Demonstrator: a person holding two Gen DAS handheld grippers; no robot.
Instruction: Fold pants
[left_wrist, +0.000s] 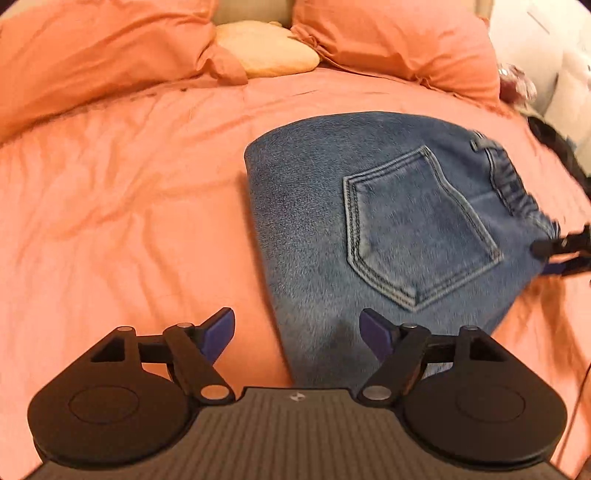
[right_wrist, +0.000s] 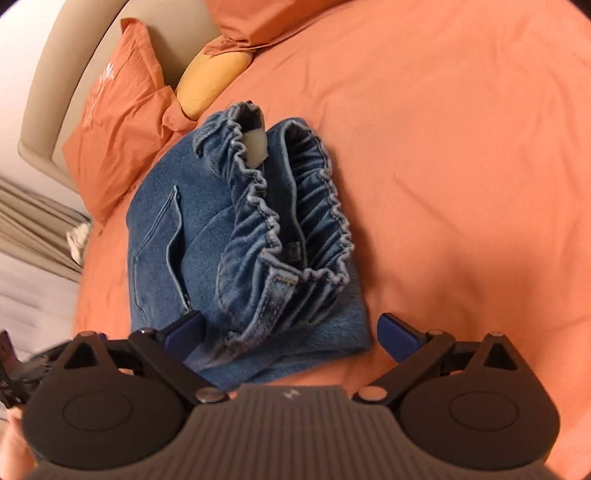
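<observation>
Denim pants (left_wrist: 388, 229) folded into a compact block on a wrinkled salmon bedsheet (left_wrist: 122, 206), just ahead-right of the left gripper (left_wrist: 297, 332). Back pocket up, stitched seams; ruched elastic waistband (right_wrist: 295, 229) bunched on top. Long axis runs away from the right gripper (right_wrist: 290, 334). Both grippers spread, gripping nothing.

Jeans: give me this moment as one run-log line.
jeans: folded bundle on bed, waistband on top | left gripper: open, empty | right gripper: open, empty
</observation>
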